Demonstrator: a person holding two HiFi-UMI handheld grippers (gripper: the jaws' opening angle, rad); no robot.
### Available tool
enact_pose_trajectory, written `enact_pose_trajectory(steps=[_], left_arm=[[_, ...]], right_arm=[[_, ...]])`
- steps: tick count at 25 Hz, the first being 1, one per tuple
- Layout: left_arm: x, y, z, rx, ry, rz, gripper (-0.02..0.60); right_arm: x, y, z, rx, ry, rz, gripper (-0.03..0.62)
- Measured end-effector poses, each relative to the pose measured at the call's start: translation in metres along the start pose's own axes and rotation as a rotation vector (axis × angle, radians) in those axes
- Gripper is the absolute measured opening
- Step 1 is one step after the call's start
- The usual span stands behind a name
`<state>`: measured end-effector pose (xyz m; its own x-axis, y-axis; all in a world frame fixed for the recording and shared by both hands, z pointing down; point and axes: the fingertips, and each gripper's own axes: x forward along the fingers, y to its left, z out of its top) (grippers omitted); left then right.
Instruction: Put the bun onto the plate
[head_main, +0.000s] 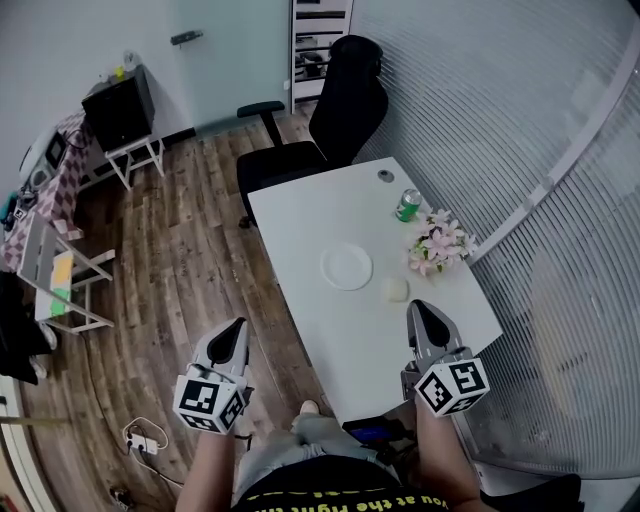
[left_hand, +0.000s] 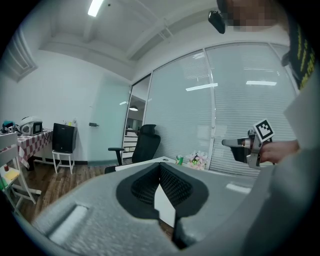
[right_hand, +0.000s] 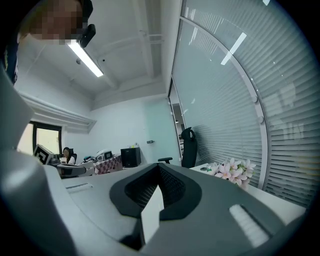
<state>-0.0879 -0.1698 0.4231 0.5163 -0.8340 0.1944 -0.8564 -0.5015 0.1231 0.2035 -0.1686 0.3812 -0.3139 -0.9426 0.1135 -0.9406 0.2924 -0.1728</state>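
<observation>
A pale round bun (head_main: 396, 290) lies on the white table (head_main: 340, 335), just right of an empty white plate (head_main: 347, 267). My right gripper (head_main: 417, 310) is shut and empty, hovering over the table's near end a little short of the bun. Off the table's left edge, my left gripper (head_main: 236, 328) hangs over the wooden floor, its jaws also together with nothing in them. Both gripper views look level across the room; in them my left gripper (left_hand: 160, 167) and right gripper (right_hand: 159, 167) show closed jaws, and their bodies hide the bun and plate.
Pink flowers (head_main: 440, 243) and a green can (head_main: 408, 205) stand on the table's right side, beyond the bun. A black office chair (head_main: 340, 110) sits at the far end. A glass wall with blinds runs along the right. Small tables and a folding chair (head_main: 60, 275) stand far left.
</observation>
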Motion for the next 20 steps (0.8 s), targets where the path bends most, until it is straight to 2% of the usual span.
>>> enact_pose_trajectory(steps=[14,20], left_arm=[[0.032,0.001,-0.003,-0.007,0.025,-0.031,0.003],[0.045,-0.003,-0.002,-0.003,0.037,-0.072,0.003]], right_arm=[[0.012,-0.024,-0.006,0.016,0.014,-0.05,0.006],[0.008,-0.029,-0.006,0.02,0.017,-0.082,0.006]])
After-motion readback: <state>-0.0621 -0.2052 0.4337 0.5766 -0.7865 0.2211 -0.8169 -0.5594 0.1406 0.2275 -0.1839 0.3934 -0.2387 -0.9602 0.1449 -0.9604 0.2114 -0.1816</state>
